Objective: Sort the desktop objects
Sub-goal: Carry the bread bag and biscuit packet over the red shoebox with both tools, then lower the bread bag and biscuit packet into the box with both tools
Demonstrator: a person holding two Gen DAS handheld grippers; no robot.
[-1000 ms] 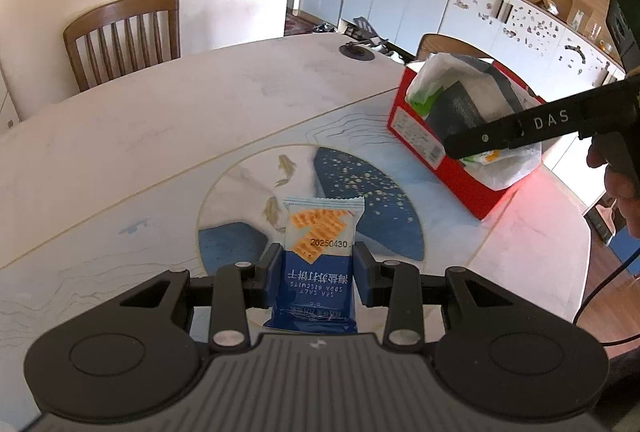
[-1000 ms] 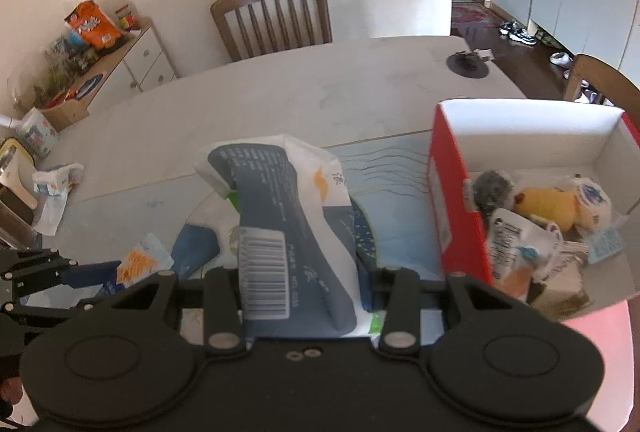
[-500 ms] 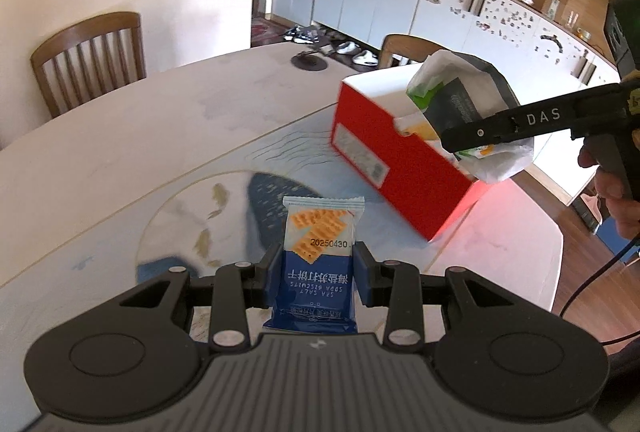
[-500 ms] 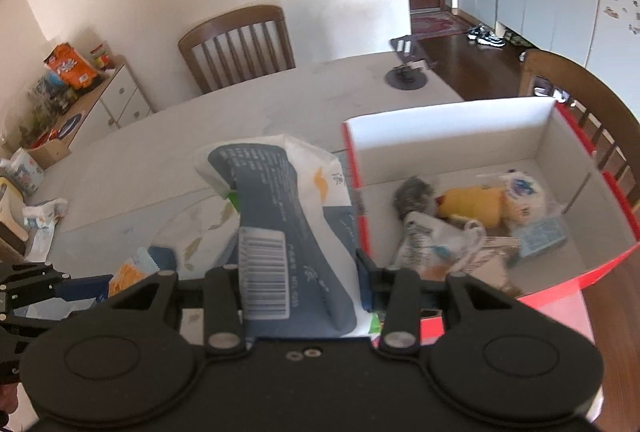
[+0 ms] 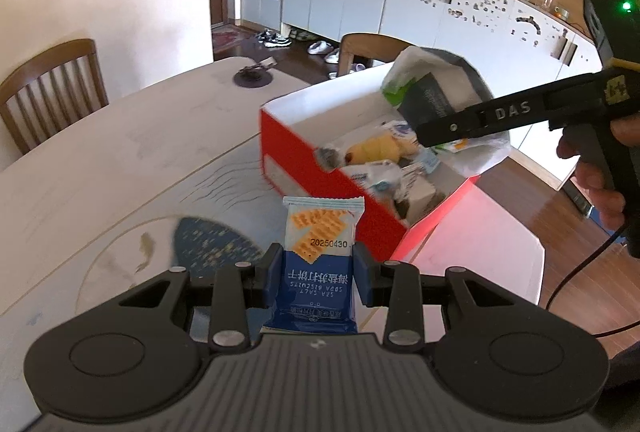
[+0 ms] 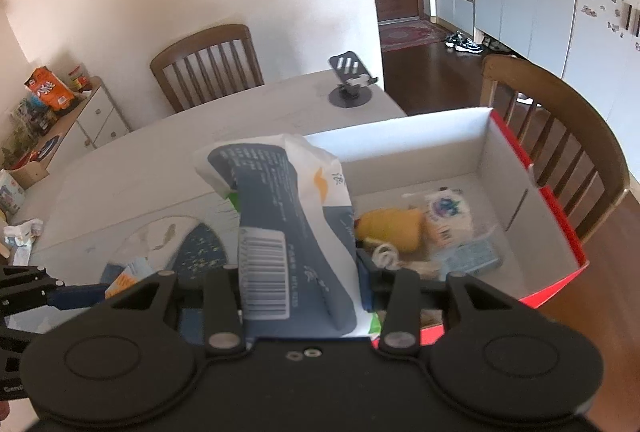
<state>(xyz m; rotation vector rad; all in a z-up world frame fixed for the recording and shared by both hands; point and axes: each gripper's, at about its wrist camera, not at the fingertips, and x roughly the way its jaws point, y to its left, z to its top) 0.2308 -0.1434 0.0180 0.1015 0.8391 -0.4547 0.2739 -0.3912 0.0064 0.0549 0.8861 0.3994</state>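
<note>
We've got the left gripper point(image 5: 314, 272) clamped on the cracker packet point(image 5: 319, 256), lower centre. Right gripper point(image 6: 298, 286) fingers pinch the tissue pack point(image 6: 288, 232) over the red box point(image 6: 560, 224), presumably for dropping both in.

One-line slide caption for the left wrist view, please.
Left gripper holds a soda biscuit packet near the red box; right gripper holds a tissue pack above it.

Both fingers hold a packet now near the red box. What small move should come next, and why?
Probably open the right gripper and let the white and grey pouch fall. Seen from the left wrist, the pouch hangs over the open red box, where other items already lie. The left gripper holds the biscuit packet short of the box, so it should follow afterwards.
</note>
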